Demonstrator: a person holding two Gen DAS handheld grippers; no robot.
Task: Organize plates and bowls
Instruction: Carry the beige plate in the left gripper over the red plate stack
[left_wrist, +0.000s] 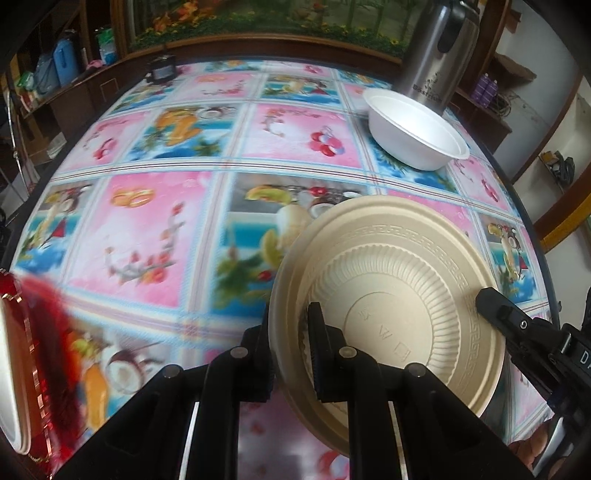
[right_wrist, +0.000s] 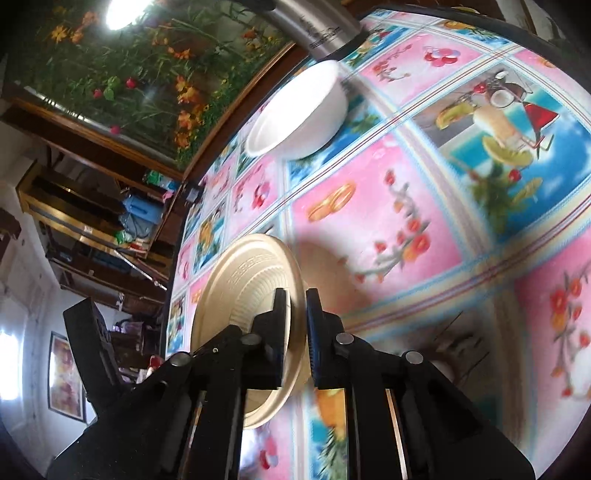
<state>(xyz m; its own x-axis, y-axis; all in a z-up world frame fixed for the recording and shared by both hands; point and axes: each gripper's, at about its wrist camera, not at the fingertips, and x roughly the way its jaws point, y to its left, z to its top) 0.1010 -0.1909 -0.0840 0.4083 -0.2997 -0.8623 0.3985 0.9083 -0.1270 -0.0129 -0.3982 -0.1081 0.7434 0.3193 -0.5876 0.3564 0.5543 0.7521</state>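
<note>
Both grippers hold one beige ribbed plate (left_wrist: 388, 266) tilted above the flowered tablecloth. My left gripper (left_wrist: 291, 314) is shut on its near rim, one pad inside the plate and one outside. On the opposite rim a black finger (left_wrist: 491, 302) of my right gripper touches the plate. In the right wrist view my right gripper (right_wrist: 295, 295) is shut on the rim of the plate (right_wrist: 240, 280), which is seen nearly edge-on. A white bowl (left_wrist: 417, 129) (right_wrist: 299, 114) stands upright on the table beyond the plate.
A steel thermos (left_wrist: 439, 48) (right_wrist: 321, 33) stands just behind the bowl. A red fringed object (left_wrist: 44, 332) and a white rim (left_wrist: 11, 369) sit at the left edge. The table edge (left_wrist: 546, 258) runs close on the right; shelves line the walls.
</note>
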